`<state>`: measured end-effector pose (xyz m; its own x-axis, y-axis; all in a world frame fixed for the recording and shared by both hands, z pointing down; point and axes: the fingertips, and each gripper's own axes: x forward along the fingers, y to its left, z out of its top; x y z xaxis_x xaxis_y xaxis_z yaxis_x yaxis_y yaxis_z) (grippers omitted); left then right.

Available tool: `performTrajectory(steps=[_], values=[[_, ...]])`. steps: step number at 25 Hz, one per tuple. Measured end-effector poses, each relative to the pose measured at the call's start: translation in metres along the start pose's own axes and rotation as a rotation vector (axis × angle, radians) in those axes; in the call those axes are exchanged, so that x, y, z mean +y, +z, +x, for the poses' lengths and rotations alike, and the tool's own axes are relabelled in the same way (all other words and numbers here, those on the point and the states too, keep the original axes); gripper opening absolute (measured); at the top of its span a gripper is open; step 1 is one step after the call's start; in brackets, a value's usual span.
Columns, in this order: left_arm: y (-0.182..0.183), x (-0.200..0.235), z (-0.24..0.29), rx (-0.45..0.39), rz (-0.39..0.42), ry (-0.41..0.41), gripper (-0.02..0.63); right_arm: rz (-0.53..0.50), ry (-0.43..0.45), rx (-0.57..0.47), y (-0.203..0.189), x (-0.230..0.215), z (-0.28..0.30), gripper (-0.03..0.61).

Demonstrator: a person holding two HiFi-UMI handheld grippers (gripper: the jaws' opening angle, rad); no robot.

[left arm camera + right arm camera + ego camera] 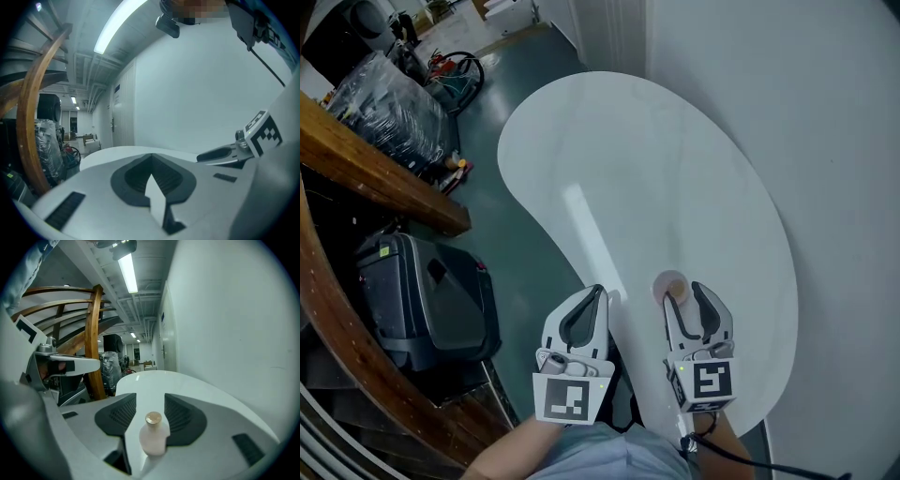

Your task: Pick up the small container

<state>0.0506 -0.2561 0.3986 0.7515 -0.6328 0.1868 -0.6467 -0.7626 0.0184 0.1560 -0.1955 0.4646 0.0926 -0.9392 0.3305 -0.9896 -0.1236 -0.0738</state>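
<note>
Right tongs [685, 294], at the lower centre of the head view, stand wide, with the container [671, 284] upright between the jaws and neither pad pressing it, on the white table [656, 169]. Left tongs [596, 298], lower left of them at the table's edge, are closed and empty.

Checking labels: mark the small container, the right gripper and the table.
small container [153, 439], right gripper view, on its pale body below the cap.
right gripper [150, 401], right gripper view, midway between its open jaws.
table [628, 159], head view, on the bare white top.
</note>
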Motion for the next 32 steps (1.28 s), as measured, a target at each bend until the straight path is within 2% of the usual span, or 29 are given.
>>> performTrajectory(steps=[8, 12, 15, 20, 32], values=[[-0.017, 0.016, 0.014, 0.061, -0.006, 0.002, 0.000, -0.001, -0.010, 0.059, -0.019, -0.001, 0.023, 0.189], [-0.020, 0.022, 0.018, 0.077, -0.008, 0.005, 0.000, 0.035, -0.015, 0.088, -0.021, 0.000, 0.033, 0.188], [-0.023, 0.023, 0.019, 0.089, -0.013, 0.006, 0.000, 0.003, -0.018, 0.100, -0.030, 0.000, 0.034, 0.187], [-0.026, 0.026, 0.021, 0.099, -0.013, 0.005, 0.001, 0.030, -0.048, 0.140, -0.034, -0.003, 0.040, 0.145], [-0.021, 0.027, 0.014, 0.089, -0.007, 0.020, 0.000, 0.003, -0.057, 0.124, -0.044, -0.005, 0.040, 0.124]])
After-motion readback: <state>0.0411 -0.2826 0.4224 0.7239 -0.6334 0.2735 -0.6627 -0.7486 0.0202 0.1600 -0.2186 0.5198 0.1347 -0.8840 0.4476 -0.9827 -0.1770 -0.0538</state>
